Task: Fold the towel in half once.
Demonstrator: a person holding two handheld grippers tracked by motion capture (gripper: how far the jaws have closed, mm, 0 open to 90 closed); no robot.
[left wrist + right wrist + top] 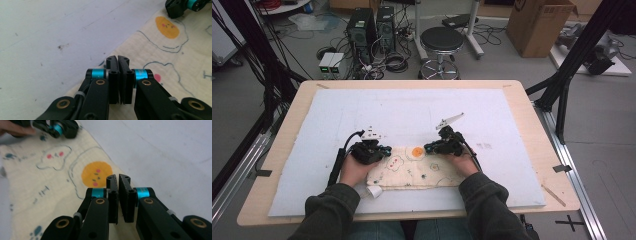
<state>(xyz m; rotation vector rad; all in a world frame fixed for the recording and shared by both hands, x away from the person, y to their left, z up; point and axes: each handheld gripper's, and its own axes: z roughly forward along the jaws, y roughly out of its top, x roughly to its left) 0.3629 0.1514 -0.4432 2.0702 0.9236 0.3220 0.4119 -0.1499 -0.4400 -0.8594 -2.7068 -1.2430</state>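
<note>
a folded cream cloth (416, 170) printed with small cartoon shapes lies on the pale blue mat (362, 115) that covers the wooden counter (287, 150), near its front edge, right before the person. an orange round face (417, 151) sits at the cloth's far edge, about midway along it, and a white tag (374, 192) pokes out at the front left corner.

the left gripper (384, 150) rests at the cloth's far left corner, held in the left hand (354, 170). in the left gripper view its fingers (112, 75) are pressed together at the cloth's edge, where cream fabric meets blue mat; whether fabric is caught between them cannot be told.

the right gripper (428, 148) sits at the far edge just right of the orange face, held in the right hand (462, 164). in the right gripper view its fingers (126, 195) are also pressed together, with a thin slit near the tips, over the cloth's edge beside the orange face; any pinch of fabric cannot be told.

the two grippers point toward each other, near but apart, with the orange face between them.
</note>
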